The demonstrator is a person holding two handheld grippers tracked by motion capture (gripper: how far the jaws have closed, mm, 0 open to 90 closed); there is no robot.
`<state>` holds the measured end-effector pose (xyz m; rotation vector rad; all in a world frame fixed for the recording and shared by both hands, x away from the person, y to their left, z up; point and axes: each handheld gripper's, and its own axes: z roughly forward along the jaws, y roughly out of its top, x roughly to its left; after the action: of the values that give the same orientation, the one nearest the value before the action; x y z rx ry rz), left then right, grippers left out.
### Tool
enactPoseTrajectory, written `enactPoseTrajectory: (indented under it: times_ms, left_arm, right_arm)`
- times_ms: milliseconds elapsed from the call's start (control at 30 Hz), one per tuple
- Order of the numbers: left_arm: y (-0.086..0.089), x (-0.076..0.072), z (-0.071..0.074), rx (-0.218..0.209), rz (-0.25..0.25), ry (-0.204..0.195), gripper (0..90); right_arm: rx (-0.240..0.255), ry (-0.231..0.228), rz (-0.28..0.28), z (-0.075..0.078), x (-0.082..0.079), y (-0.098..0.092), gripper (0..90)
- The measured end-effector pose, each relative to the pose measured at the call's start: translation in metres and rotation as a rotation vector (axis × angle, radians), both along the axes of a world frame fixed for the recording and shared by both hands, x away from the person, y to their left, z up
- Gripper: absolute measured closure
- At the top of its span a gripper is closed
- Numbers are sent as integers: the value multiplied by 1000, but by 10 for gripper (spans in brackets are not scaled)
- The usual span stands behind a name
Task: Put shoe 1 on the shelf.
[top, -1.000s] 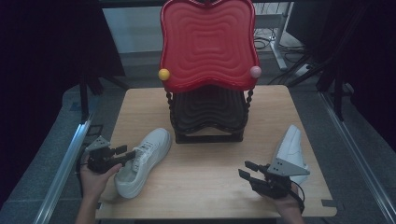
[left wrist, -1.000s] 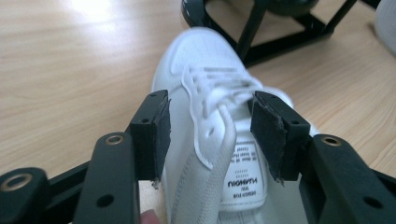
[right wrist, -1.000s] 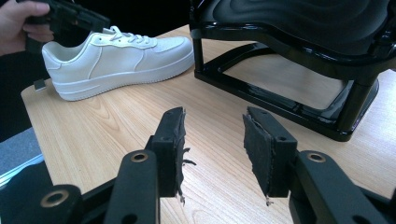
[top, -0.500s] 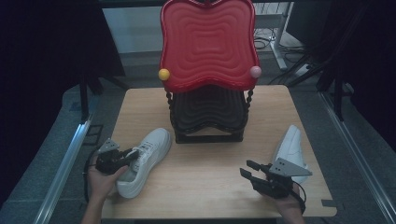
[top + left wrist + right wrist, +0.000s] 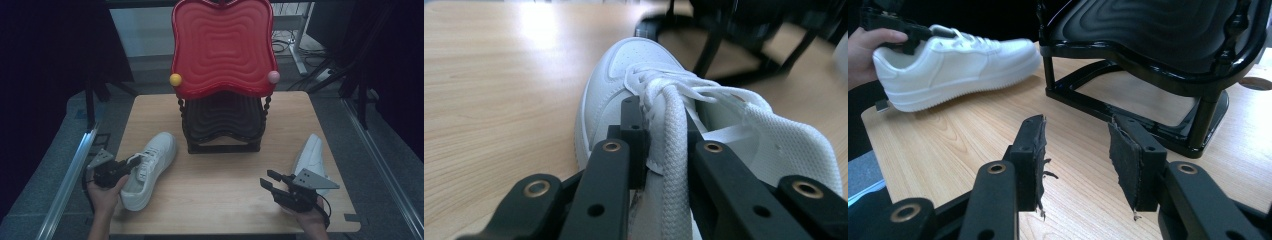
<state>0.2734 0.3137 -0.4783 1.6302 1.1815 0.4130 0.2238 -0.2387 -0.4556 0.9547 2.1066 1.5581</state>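
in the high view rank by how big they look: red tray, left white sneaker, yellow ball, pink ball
1. Red tray, largest by far.
2. Left white sneaker.
3. Yellow ball and pink ball look about the same size, so I won't rank them apart.

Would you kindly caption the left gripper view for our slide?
Left gripper clamps the white woven lace of a white leather sneaker on the wooden table.

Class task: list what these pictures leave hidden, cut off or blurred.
- Right shoe: high view, heel behind right gripper.
- Left shoe: left gripper view, heel cut off by bottom edge; the jaws cover part of the lace.
- Rack: right gripper view, top cut off.
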Motion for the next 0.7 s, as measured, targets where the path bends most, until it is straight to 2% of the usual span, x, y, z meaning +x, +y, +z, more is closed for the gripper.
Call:
enactPoseTrajectory:
  times_ms: [67, 133, 267, 467, 700]
  left_arm:
    - [6, -5, 3, -87, 21, -27, 820]
    - [10, -10, 6, -157, 37, -64, 820]
    - [14, -16, 16, -253, 56, -117, 819]
    - [14, -18, 30, -331, 72, -167, 818]
    - [16, -16, 51, -389, 76, -222, 818]
  right_arm:
    - [4, -1, -3, 1, -1, -1, 574]
    - [11, -1, -5, 2, -1, -2, 574]
    - [20, -3, -5, 3, -1, -3, 574]
    - [19, -1, -1, 4, -2, -3, 570]
    - [21, 1, 0, 4, -2, -5, 569]
